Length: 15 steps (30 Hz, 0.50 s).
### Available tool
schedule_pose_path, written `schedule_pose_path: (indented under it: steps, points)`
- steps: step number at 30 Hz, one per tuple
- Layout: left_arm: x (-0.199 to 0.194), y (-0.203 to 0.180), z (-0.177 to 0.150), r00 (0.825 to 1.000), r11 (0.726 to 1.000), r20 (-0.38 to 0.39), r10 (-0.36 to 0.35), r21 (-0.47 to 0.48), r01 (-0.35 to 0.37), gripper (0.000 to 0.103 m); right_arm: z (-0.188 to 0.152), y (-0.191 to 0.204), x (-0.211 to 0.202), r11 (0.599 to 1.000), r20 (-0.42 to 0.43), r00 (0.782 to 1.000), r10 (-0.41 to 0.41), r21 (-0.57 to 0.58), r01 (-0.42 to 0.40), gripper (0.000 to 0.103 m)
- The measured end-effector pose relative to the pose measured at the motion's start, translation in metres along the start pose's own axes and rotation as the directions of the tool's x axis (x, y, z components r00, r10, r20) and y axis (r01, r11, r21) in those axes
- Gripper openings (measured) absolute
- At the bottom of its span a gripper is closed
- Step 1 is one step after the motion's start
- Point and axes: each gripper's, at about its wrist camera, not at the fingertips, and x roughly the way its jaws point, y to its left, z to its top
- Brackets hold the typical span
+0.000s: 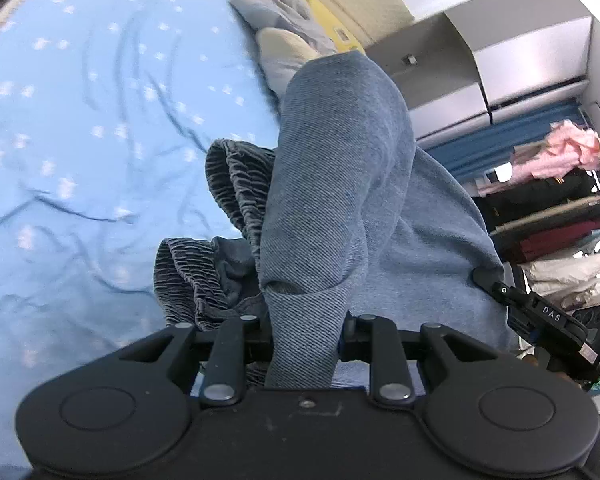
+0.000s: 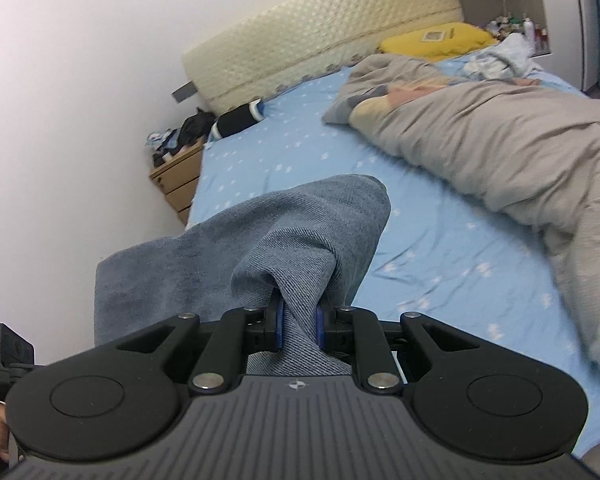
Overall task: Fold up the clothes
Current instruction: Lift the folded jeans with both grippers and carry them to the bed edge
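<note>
left gripper (image 1: 306, 332) is clamped on a bunched fold of the jeans (image 1: 340, 184); right gripper (image 2: 298, 328) is clamped on another fold, blue pads pressing the denim from both sides. the jeans hang between the two grippers above the bed (image 2: 300, 152). left view only: the elastic waistband (image 1: 236, 184), a clothes rack (image 1: 556, 208) at far right. right view only: a grey duvet (image 2: 500, 152), a yellow pillow (image 2: 436, 40), a wooden nightstand (image 2: 178, 180) at left.
</note>
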Motion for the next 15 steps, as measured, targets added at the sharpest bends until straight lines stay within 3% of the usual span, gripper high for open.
schedule_pose_path:
  steps: [7, 15]
  points:
    - [0.082, -0.049, 0.0, 0.998, 0.999, -0.042, -0.041, 0.015, 0.042, 0.022, 0.033, -0.069, -0.005, 0.998, 0.02, 0.998, -0.059, 0.01, 0.059, 0.016]
    - [0.191, -0.108, 0.019, 0.994, 0.996, -0.063, -0.086, 0.011, 0.087, 0.022, 0.087, -0.174, 0.013, 0.996, 0.033, 0.996, -0.088, 0.028, 0.088, 0.016]
